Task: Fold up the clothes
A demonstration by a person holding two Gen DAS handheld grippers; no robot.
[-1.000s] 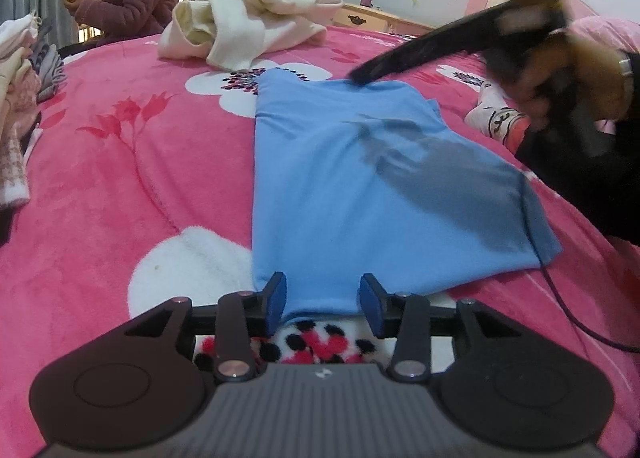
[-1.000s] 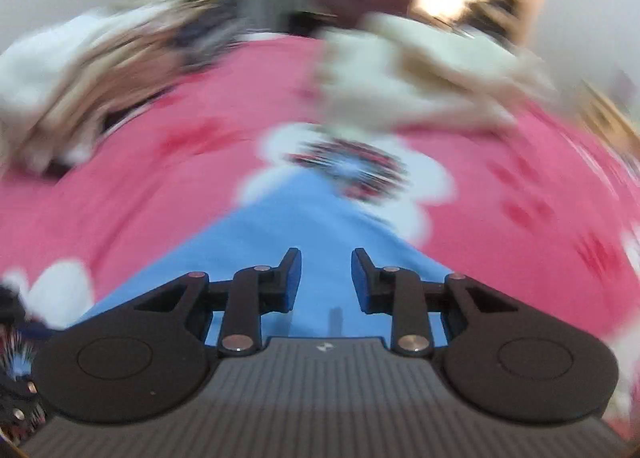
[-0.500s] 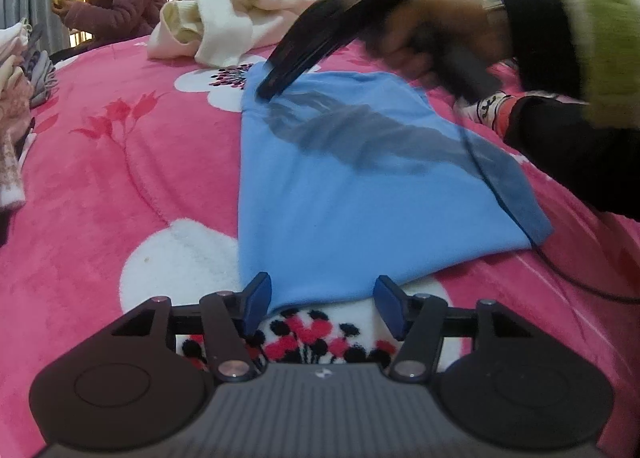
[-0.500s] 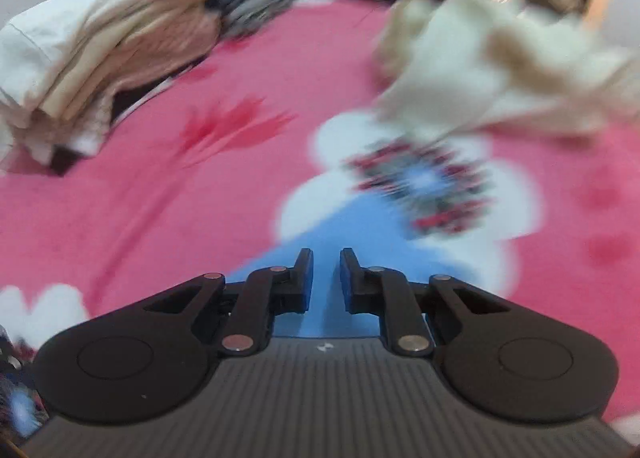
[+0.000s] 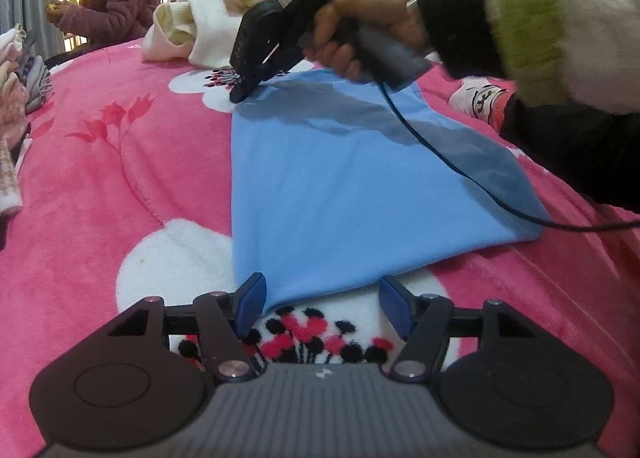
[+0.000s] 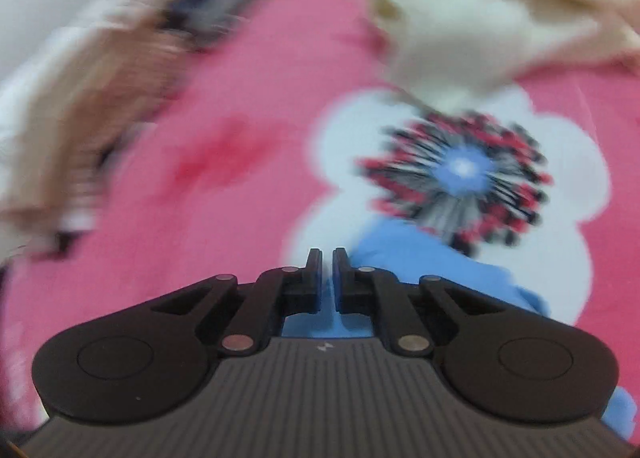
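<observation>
Two grippers: both are seen over a pink flowered blanket on a bed.
Blue garment: it is laid flat at the centre of the left view, narrowed into a long panel, its near hem at 6 o'clock and its far corner at 12 o'clock.
Left gripper: it is held released, jaws spread wide, astride the near hem without clamping it.
Right gripper: its jaws are nearly closed at the garment's far corner; blue cloth is seen at their base, but whether cloth is actually pinched cannot be told.
Doing it well: judged from this, both ends should be gripped close to their corners and kept level, so the far edge can be brought squarely onto the near hem without a skewed crease.
Left view only: the whole panel, the right hand, a trailing cable, and a cream garment at 11 o'clock are shown.
Right view only: the narrow gap between the jaws is shown, heavily blurred, with a clothes pile at 9 o'clock.
</observation>
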